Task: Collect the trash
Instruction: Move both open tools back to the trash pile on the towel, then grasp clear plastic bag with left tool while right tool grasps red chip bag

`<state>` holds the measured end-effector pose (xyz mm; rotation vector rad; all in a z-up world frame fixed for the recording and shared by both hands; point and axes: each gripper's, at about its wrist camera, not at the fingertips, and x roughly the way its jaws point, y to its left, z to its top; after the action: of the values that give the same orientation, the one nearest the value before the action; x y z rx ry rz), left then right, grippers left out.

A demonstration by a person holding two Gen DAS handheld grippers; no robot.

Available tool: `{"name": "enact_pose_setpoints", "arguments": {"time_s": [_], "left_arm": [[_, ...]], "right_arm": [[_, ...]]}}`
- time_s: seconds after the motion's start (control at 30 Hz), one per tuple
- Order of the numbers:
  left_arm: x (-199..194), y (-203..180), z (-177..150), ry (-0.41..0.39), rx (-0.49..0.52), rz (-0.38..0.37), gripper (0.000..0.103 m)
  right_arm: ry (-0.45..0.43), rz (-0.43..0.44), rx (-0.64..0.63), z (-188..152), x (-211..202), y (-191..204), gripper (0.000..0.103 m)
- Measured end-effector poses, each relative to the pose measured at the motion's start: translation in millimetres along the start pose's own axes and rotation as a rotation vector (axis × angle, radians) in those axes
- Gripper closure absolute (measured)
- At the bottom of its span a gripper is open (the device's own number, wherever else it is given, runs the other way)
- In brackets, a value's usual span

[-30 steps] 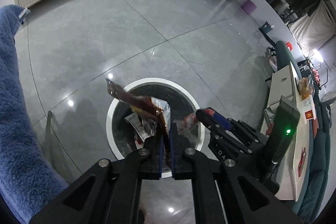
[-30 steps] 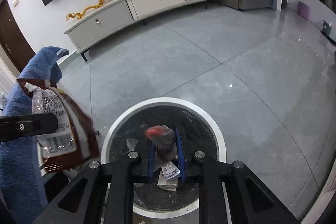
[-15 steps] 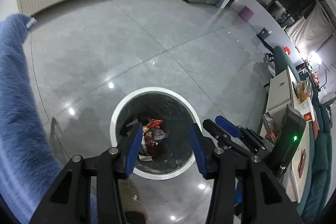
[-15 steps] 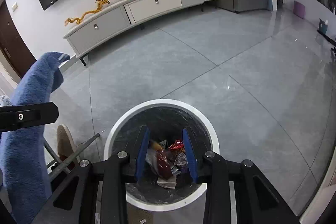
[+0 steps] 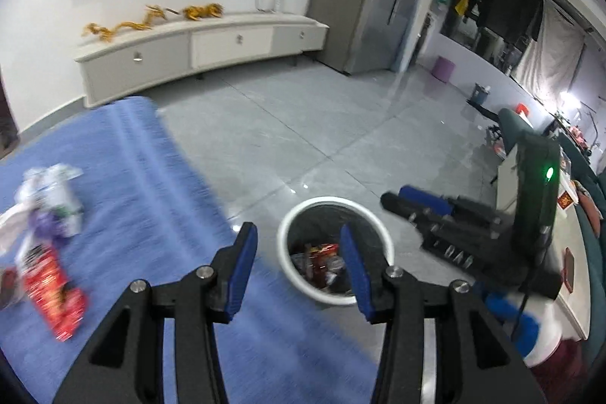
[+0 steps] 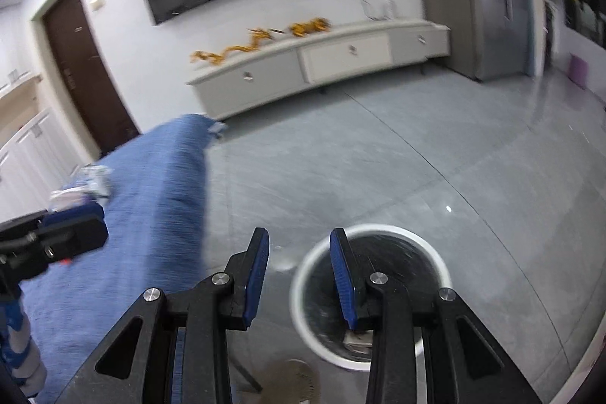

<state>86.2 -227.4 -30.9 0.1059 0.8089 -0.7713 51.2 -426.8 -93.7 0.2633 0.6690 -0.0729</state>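
A round white trash bin [image 5: 373, 226] with a black liner stands on the grey floor and holds several wrappers [image 5: 322, 254]; it also shows in the right wrist view [image 6: 435, 252]. My left gripper [image 5: 299, 267] is open and empty, above the edge of a blue cloth-covered table [image 5: 151, 199], just left of the bin. On that cloth at the left lie a red wrapper [image 5: 53, 294] and crumpled white and purple packaging [image 5: 49, 203]. My right gripper [image 6: 299, 275] is open and empty above the bin's left rim; it also appears in the left wrist view [image 5: 416, 203].
A long white TV cabinet [image 6: 341, 59] with golden ornaments stands against the far wall under a black screen. A brown door [image 6: 83, 70] is at the left. A white side table [image 5: 541, 226] and teal sofa are at the right. Grey tiled floor [image 5: 303, 124] lies between.
Both grippers dropped their wrappers into the bin and opened. Both have since lifted and tilted up, swinging left toward the blue table; the trash on the cloth came into view.
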Motion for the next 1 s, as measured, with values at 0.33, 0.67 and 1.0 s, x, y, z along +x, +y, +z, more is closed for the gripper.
{"name": "enact_pose_setpoints", "arguments": {"time_s": [0.33,0.67,1.0], "left_arm": [[-114.0,103.8,-69.1,-0.119,-0.117,0.171,0.058],[-163.0,206.3,-121.1,-0.138,-0.252,0.289,0.057],[-125.4,246.6,-95.4,-0.083,-0.164,0.324,0.057]], "right_arm": [[0.000,0.181,-0.146,5.9,-9.3,127.6,0.071],[0.076,0.312,-0.285,3.1,27.4,225.1,0.071],[0.186,0.380,-0.338,0.0,86.0,271.8,0.071]]}}
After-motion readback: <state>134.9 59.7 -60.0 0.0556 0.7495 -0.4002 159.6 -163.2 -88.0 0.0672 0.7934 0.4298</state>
